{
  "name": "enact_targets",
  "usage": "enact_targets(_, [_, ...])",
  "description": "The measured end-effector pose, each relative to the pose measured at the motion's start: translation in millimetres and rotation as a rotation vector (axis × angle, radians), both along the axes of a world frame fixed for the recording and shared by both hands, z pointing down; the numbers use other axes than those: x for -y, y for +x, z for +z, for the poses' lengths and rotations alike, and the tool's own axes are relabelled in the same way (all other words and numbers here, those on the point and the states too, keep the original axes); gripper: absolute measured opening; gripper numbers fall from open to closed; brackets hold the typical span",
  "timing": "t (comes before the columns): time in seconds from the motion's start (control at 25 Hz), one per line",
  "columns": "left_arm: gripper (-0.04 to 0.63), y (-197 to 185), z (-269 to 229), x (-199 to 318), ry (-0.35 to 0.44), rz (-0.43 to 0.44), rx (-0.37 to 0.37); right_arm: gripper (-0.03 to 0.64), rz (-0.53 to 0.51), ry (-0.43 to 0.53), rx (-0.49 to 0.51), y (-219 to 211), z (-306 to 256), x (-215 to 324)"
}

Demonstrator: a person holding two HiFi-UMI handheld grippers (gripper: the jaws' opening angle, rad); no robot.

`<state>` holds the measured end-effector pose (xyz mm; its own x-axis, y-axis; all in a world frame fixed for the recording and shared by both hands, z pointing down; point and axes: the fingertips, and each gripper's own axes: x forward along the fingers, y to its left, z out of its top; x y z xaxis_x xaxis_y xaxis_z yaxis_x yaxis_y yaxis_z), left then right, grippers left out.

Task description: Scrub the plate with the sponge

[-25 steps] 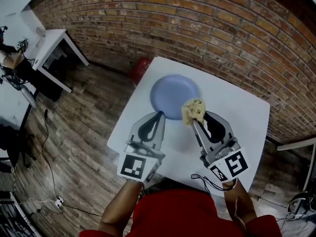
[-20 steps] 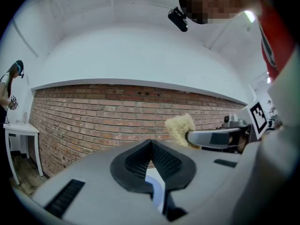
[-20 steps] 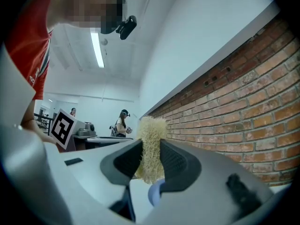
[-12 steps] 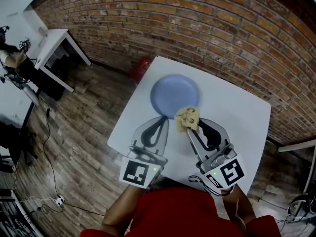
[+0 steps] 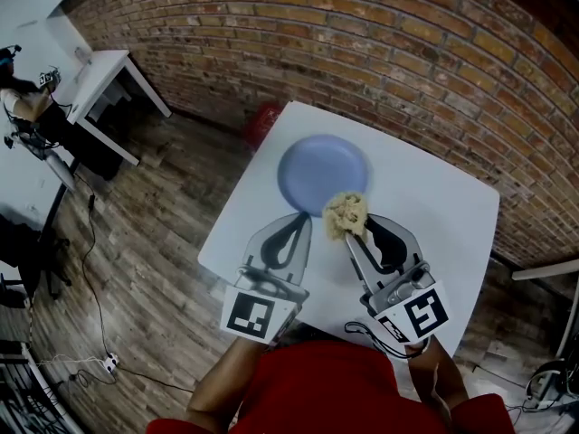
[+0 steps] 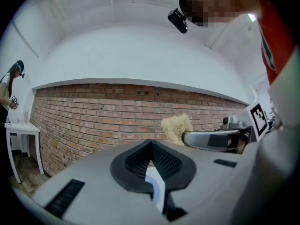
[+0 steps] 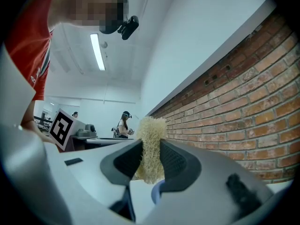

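1. My right gripper [image 7: 150,159] is clamped on the sponge [image 7: 151,142]. The sponge is pinched thin between the pads and sticks up and forward past the tips.
2. My left gripper [image 6: 151,149] is closed and empty. It sits just left of the right gripper, with its tip at the near rim of the plate [image 5: 323,172]. I can't tell if it touches the rim.
3. The plate lies flat on the white worktop [image 5: 434,215], directly ahead of both grippers. The sponge is over the rim section just ahead of the right gripper. I can't tell whether it's pressing or just above.
4. My read of the step: a scrub stroke across the plate. I should tip the right gripper's nose down so the sponge meets the plate, not the jaw tips. Pressure should be light and even.
5. The plate looks loose on a smooth worktop and will likely slide. I'd pin the rim nearest the closed left gripper while stroking away.
6. I need to reach the centre and the rim farthest from the grippers. The bite on the sponge is narrow, so it could twist out.
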<state>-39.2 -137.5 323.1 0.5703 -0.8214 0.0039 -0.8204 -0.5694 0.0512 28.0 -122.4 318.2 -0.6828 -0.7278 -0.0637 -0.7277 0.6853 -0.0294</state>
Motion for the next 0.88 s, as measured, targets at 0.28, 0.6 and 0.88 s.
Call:
enact_targets(0.28, [0.013, -2.6, 0.5, -1.0, -0.001, -0.009, -0.004, 0.120, 0.000, -0.008, 0.003, -1.2, 3.8, 1.1])
enact_targets(0.6, [0.014, -1.8, 3.6, -1.3, -0.006, -0.006, -0.004, 0.118, 0.006, -0.016, -0.003, 0.2, 6.4, 1.4])
enact_targets(0.88, [0.014, 1.3, 5.8, -1.7, -0.010, -0.001, -0.002, 0.118, 0.009, -0.022, -0.008, 3.5, 7.3, 1.1])
